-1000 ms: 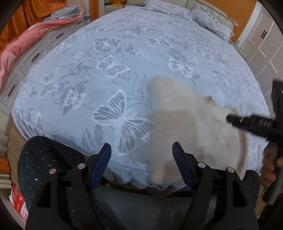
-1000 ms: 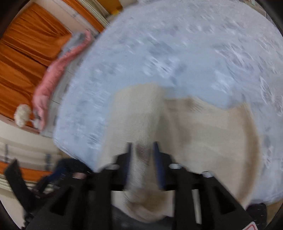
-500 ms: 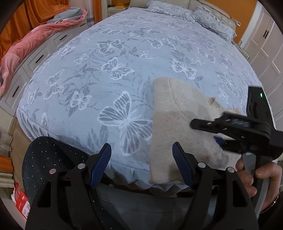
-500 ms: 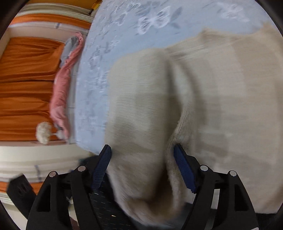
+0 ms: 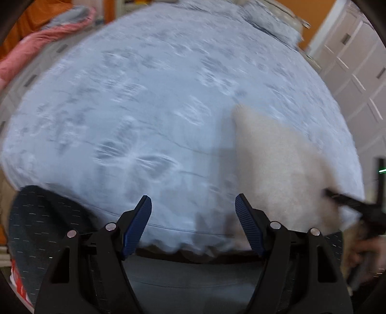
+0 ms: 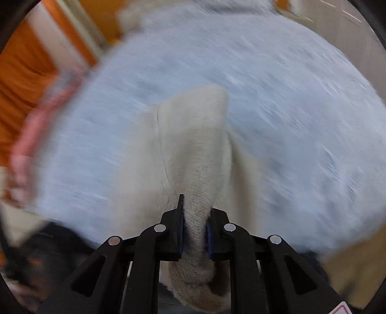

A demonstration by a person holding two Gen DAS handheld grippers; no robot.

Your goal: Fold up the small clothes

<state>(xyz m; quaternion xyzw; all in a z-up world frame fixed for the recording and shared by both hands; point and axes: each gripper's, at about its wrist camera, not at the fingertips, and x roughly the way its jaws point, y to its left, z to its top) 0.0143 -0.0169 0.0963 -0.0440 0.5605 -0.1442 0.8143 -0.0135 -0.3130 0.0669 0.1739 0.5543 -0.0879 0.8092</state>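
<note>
A cream knitted sweater (image 5: 277, 164) lies near the front edge of a bed with a pale blue butterfly cover (image 5: 149, 101). In the right wrist view my right gripper (image 6: 195, 229) has its jaws closing on a bunched fold of the sweater (image 6: 193, 145); the blue pads press on the knit from both sides. The same gripper (image 5: 347, 203) shows as a dark blurred shape at the sweater's right edge in the left wrist view. My left gripper (image 5: 193, 222) stands open over the bed's front edge, left of the sweater, with nothing between its fingers. Both views are blurred by motion.
A pink blanket (image 5: 36, 48) lies on low drawers at the far left, with orange curtains (image 6: 21, 79) behind. White wardrobe doors (image 5: 357, 60) stand at the right. Pillows (image 5: 272, 19) sit at the bed's far end. A dark dotted cushion (image 5: 41, 217) is beside my left gripper.
My right gripper opened wide over the sweater, then closed on a fold of it and swung right. The left gripper stayed open and drifted a little.
</note>
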